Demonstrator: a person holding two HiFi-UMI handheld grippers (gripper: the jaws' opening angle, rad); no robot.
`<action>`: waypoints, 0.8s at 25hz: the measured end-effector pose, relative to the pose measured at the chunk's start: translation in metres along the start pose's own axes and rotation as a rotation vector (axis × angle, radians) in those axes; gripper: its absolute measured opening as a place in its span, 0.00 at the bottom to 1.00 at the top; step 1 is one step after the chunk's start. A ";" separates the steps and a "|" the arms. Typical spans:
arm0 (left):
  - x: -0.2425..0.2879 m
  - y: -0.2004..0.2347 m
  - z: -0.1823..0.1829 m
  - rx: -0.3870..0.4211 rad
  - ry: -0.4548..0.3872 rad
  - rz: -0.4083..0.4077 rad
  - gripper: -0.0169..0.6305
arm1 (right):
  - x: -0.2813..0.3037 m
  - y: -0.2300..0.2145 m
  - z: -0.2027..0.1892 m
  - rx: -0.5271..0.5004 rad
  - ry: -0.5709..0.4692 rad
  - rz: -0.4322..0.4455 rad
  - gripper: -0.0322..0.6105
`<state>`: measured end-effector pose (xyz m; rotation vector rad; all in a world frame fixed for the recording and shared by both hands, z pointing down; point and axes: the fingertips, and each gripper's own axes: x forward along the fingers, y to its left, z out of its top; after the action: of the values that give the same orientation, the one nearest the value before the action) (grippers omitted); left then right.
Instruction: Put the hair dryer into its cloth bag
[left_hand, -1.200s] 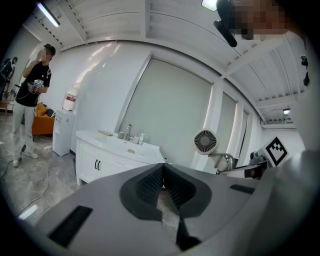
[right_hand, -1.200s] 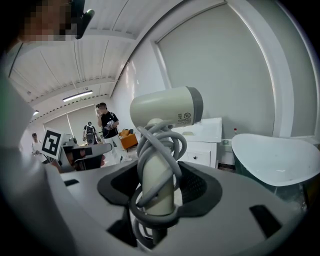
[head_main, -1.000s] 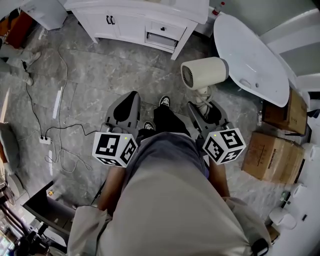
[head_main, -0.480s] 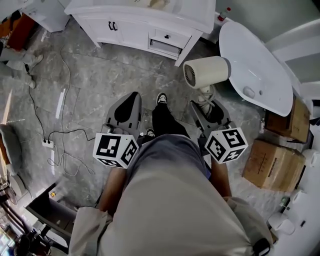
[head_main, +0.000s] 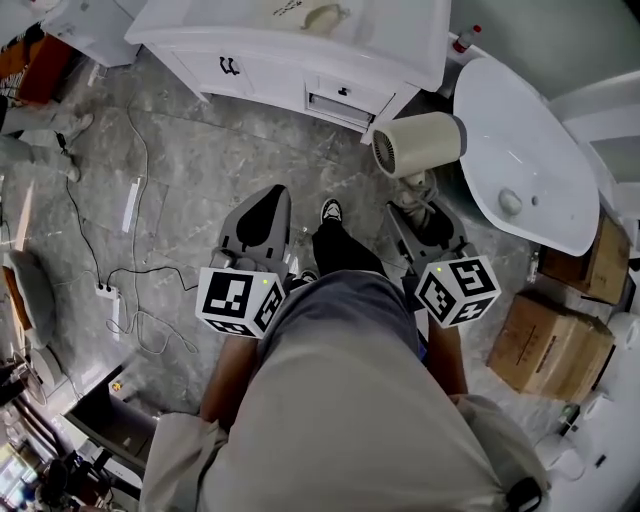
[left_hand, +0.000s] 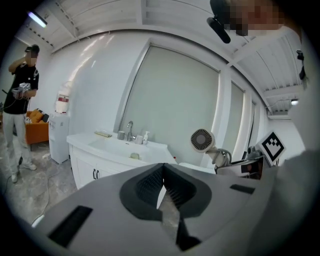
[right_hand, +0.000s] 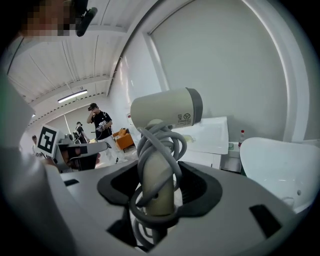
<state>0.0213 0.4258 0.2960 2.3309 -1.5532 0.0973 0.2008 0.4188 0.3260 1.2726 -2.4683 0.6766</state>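
Observation:
A cream hair dryer (head_main: 418, 145) stands upright in my right gripper (head_main: 418, 205), which is shut on its handle. A grey cord (right_hand: 156, 150) is wound round that handle (right_hand: 157, 187); the barrel (right_hand: 167, 111) points left in the right gripper view. The same hair dryer (left_hand: 202, 141) shows at the right of the left gripper view. My left gripper (head_main: 262, 212) is shut with nothing between its jaws (left_hand: 163, 186). I carry both above a grey stone floor. No cloth bag shows in any view.
A white vanity cabinet (head_main: 290, 50) with a basin and tap (left_hand: 129, 131) stands ahead. A white bathtub (head_main: 525, 160) lies to the right, cardboard boxes (head_main: 545, 345) beside it. A cable and power strip (head_main: 108, 292) lie on the floor at left. A person (left_hand: 20, 95) stands far left.
Both grippers and the hair dryer have travelled forward toward the vanity and the bathtub, which now sit nearer in the head view. Neither grip has altered.

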 end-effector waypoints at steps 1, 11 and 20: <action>0.009 0.002 0.002 0.007 0.006 0.000 0.04 | 0.006 -0.005 0.005 0.003 0.002 0.002 0.42; 0.088 0.019 0.028 0.027 0.014 0.000 0.04 | 0.066 -0.052 0.048 0.001 0.017 0.026 0.42; 0.143 0.027 0.043 0.035 0.024 0.007 0.04 | 0.103 -0.094 0.076 -0.005 0.030 0.039 0.42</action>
<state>0.0487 0.2769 0.2967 2.3431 -1.5603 0.1546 0.2166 0.2602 0.3334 1.2067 -2.4746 0.6933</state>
